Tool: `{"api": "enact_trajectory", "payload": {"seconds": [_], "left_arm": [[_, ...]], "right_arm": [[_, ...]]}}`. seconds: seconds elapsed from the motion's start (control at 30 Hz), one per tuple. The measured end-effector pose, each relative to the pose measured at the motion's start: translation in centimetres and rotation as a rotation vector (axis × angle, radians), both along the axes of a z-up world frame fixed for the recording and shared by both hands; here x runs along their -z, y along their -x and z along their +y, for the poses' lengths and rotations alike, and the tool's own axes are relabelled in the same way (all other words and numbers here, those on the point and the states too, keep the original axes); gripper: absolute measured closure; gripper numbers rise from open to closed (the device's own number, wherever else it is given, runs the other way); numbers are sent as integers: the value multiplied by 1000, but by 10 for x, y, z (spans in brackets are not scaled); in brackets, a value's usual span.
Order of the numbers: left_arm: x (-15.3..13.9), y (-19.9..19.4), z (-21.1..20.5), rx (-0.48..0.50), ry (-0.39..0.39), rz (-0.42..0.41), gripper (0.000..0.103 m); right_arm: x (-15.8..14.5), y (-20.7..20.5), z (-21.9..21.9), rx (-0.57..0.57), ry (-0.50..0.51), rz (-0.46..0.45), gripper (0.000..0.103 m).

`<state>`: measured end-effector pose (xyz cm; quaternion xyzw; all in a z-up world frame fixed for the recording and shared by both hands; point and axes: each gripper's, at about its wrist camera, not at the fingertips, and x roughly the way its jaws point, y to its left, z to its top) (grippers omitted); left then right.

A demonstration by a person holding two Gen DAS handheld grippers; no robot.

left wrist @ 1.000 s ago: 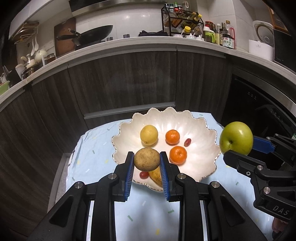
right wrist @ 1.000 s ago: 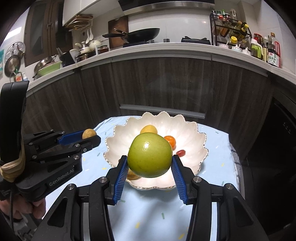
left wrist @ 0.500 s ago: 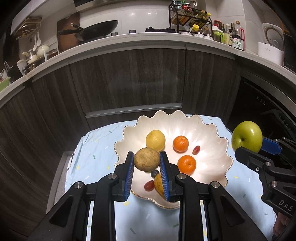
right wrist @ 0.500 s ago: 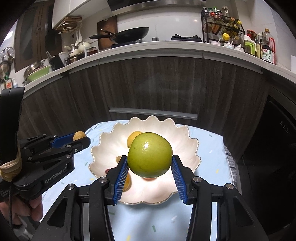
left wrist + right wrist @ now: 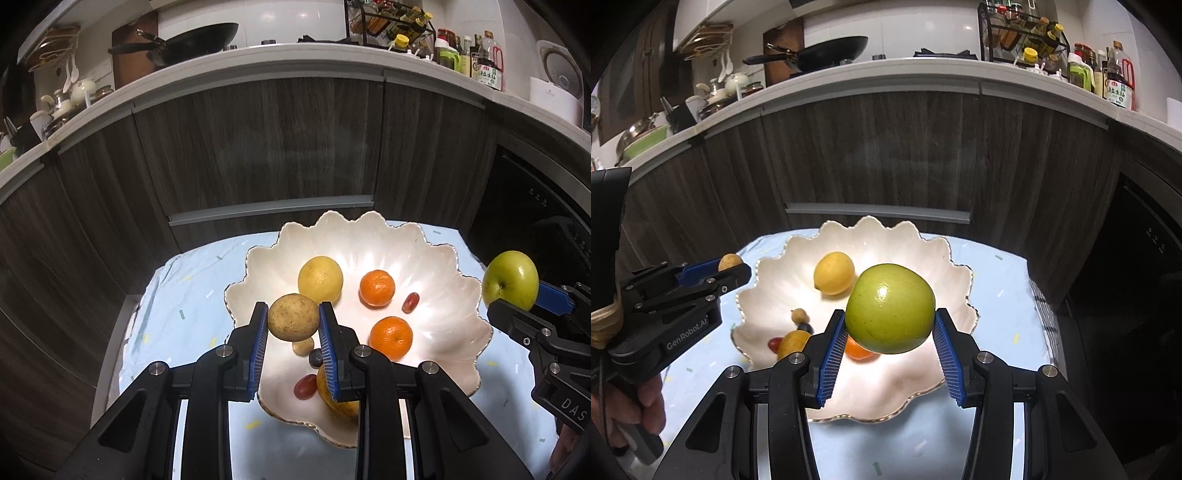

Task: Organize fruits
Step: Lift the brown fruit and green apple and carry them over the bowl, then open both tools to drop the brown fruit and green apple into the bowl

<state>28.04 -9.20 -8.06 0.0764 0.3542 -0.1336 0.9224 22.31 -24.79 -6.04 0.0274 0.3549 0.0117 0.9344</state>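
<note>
My left gripper (image 5: 293, 319) is shut on a round brown fruit (image 5: 293, 316) and holds it above the near left rim of a white scalloped bowl (image 5: 436, 258). My right gripper (image 5: 889, 334) is shut on a green apple (image 5: 889, 308) above the bowl's (image 5: 768, 280) near right side. The bowl holds a yellow lemon (image 5: 320, 278), two oranges (image 5: 377, 288) (image 5: 390, 338), red grapes (image 5: 410, 302) (image 5: 305, 386), a dark berry (image 5: 316, 357), a small tan fruit (image 5: 303, 347) and a yellow fruit partly hidden behind my left fingers.
The bowl stands on a small table with a light blue cloth (image 5: 192, 295). Dark wood cabinets (image 5: 258, 147) stand just behind, under a counter with a pan (image 5: 192, 40) and bottles (image 5: 480, 66). A dark appliance (image 5: 535, 206) is at the right.
Both grippers have risen and moved forward over the bowl, still holding their fruits. More of the bowl's contents show under the left gripper.
</note>
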Motion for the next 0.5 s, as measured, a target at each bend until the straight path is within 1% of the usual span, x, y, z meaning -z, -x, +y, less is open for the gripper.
{"api": "enact_trajectory", "payload": {"seconds": [0.5], "left_arm": [[25,-28,-9,-4,-15,64,75]], "right_arm": [[21,-26,-9,38,1,77,55]]}}
